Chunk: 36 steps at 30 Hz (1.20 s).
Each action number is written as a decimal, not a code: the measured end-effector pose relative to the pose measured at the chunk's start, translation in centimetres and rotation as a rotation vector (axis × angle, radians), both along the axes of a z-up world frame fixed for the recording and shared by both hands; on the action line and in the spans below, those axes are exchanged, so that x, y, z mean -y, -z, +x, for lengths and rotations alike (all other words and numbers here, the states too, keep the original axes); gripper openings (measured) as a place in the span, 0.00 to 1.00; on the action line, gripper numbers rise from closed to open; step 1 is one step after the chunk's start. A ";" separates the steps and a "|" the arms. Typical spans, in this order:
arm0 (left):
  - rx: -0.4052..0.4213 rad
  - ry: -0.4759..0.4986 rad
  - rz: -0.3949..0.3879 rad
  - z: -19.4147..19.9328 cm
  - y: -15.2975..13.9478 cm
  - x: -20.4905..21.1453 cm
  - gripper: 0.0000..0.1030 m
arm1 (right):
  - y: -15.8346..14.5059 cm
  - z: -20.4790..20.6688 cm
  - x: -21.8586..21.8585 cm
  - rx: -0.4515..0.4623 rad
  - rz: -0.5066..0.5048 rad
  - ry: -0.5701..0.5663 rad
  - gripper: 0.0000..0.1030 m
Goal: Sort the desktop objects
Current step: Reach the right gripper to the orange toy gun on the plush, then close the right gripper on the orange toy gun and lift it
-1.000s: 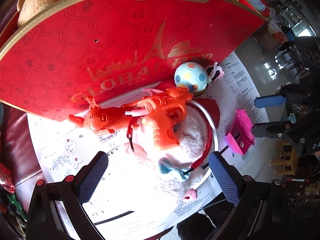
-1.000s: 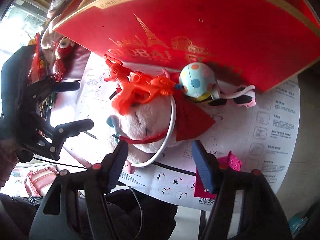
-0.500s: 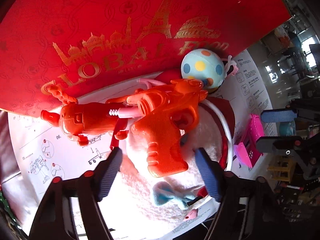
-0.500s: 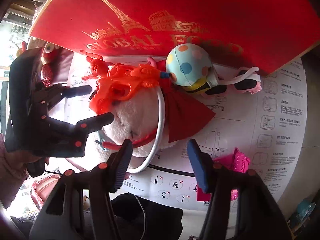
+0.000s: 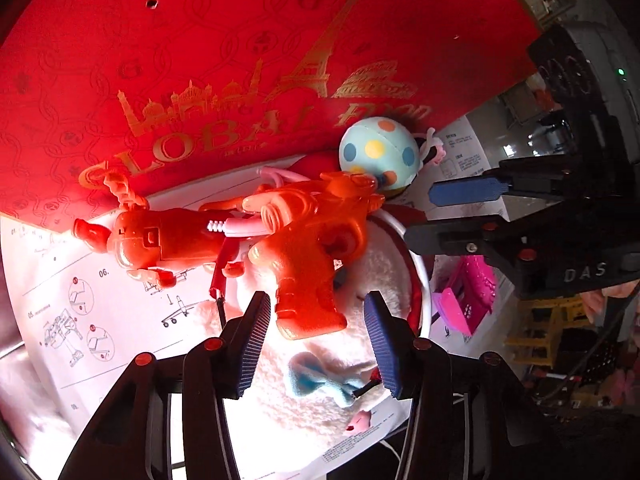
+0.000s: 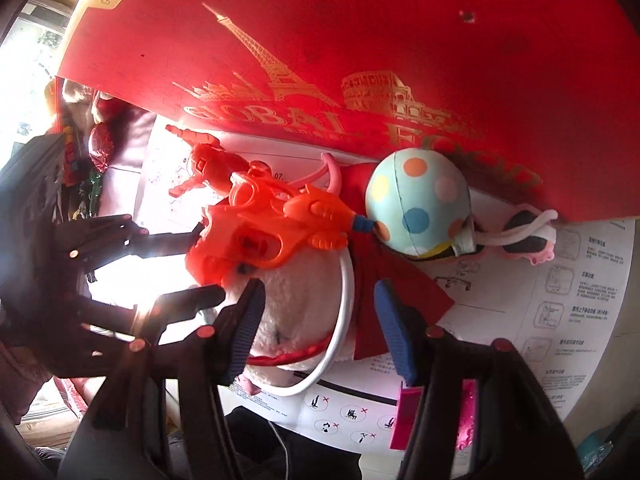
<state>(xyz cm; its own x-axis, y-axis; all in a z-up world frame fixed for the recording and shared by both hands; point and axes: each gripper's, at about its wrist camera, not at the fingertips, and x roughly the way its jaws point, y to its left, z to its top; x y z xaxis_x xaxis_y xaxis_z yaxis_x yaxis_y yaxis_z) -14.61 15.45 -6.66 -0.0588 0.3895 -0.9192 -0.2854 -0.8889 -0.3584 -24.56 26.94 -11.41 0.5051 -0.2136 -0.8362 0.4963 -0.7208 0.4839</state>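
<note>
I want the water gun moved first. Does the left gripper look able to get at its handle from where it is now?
Probably yes: the left gripper is closing with the gun's handle between its fingers, nothing blocking, the pads not yet touching.

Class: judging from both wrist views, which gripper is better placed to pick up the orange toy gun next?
Left. The left gripper straddles the orange toy gun's handle, jaws closing, not yet touching. The right gripper frames the white plush.

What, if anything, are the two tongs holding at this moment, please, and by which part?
Nothing is held yet. The left tongs are closing around the orange toy gun's grip without pressing it; the right tongs hang open over the white plush.
</note>
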 end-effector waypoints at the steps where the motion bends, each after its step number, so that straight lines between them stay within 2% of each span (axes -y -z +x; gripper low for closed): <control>1: -0.007 0.004 0.003 -0.1 -0.3 -0.1 0.48 | 0.1 -0.1 0.4 -0.007 -0.014 -0.011 0.55; 7: 0.037 -0.001 -0.021 -0.5 1.8 0.0 0.48 | 1.5 0.1 3.4 -0.035 -0.118 -0.103 0.56; 10: 0.054 -0.021 -0.015 0.0 2.4 0.7 0.48 | 2.5 0.9 4.5 -0.053 -0.157 -0.162 0.65; 14: 0.055 -0.057 -0.008 0.2 2.5 1.5 0.48 | 3.7 1.6 4.6 0.003 -0.171 -0.192 0.68; 18: 0.044 -0.072 0.012 0.1 1.9 2.0 0.48 | 3.1 2.9 4.1 0.078 -0.183 -0.211 0.68; 20: 0.034 -0.057 0.013 0.2 1.7 1.9 0.48 | 2.7 4.0 4.0 0.092 -0.187 -0.234 0.60; 22: 0.027 -0.042 0.003 0.3 1.6 1.9 0.48 | 2.3 5.0 3.9 0.073 -0.184 -0.248 0.60; 25: 0.025 -0.052 0.010 0.1 1.7 2.5 0.48 | 2.4 4.6 3.5 0.082 -0.170 -0.172 0.61; 28: 0.016 -0.050 0.013 -0.1 1.7 2.7 0.48 | 1.8 3.9 3.1 0.054 -0.169 -0.151 0.61; 32: 0.008 -0.033 0.016 -0.1 1.5 2.7 0.48 | 0.8 3.3 3.6 -0.010 -0.187 -0.185 0.61; 36: 0.004 -0.035 0.010 -0.3 1.5 2.7 0.48 | 1.8 3.7 4.9 -0.047 -0.176 -0.269 0.61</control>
<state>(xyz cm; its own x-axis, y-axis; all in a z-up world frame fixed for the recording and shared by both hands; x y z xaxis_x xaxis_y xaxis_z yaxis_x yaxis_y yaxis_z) -14.91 12.77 -8.13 -0.0692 0.3961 -0.9156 -0.2530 -0.8948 -0.3679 -20.84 22.02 -13.17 0.5251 -0.2210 -0.8219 0.6821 -0.4683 0.5617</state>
